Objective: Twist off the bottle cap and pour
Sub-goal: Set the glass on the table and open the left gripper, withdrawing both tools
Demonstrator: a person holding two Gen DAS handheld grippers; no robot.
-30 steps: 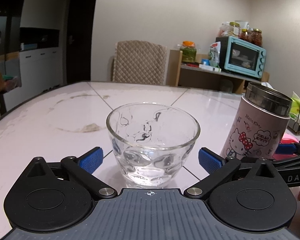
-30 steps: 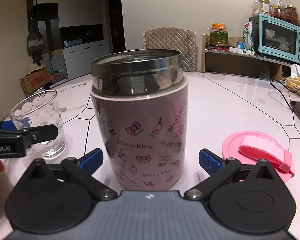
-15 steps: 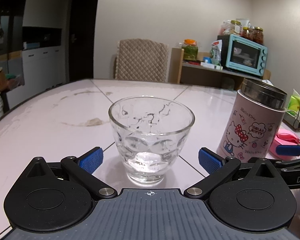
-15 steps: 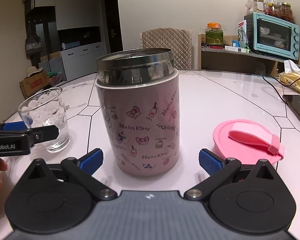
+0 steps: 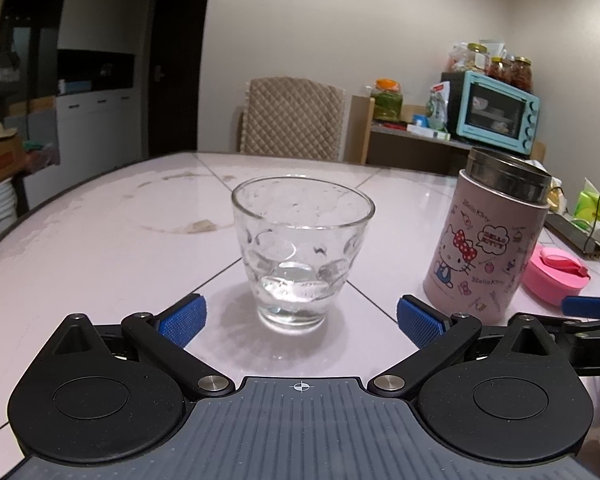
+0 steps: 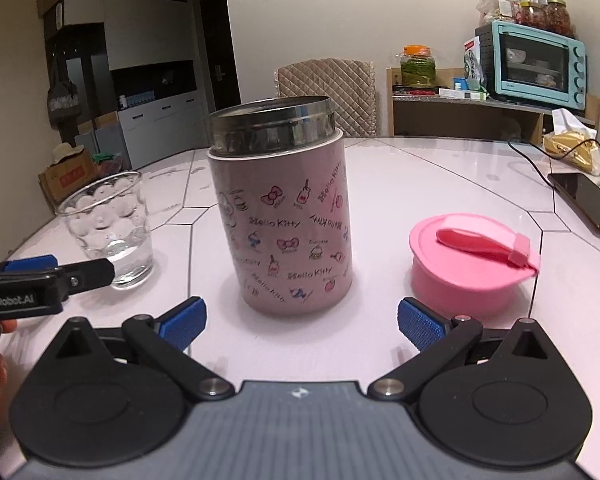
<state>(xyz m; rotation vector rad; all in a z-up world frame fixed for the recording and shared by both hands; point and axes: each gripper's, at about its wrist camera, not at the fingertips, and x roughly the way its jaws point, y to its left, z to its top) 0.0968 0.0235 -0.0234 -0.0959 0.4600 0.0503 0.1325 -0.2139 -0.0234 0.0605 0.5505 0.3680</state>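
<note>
A clear dimpled glass (image 5: 302, 252) with a little water in its bottom stands on the pale table, just beyond my open left gripper (image 5: 300, 320). To its right is the pink Hello Kitty bottle (image 5: 488, 240), upright, its steel mouth uncapped. In the right wrist view the same bottle (image 6: 284, 216) stands just ahead of my open right gripper (image 6: 302, 322), with nothing between the fingers. The pink cap (image 6: 472, 260) lies flat on the table to the bottle's right, strap on top. The glass (image 6: 108, 228) sits left of the bottle there.
A phone (image 6: 584, 204) on a cable lies at the table's right edge. A quilted chair (image 5: 292, 120) stands at the far side. A shelf with a teal oven (image 6: 536, 64) and jars is behind. The left gripper's finger (image 6: 48, 276) reaches in from the left.
Both grippers have drawn back from the table objects: the glass and the bottle look smaller and farther off, no longer between the fingers. Glass, bottle and cap have stayed in place.
</note>
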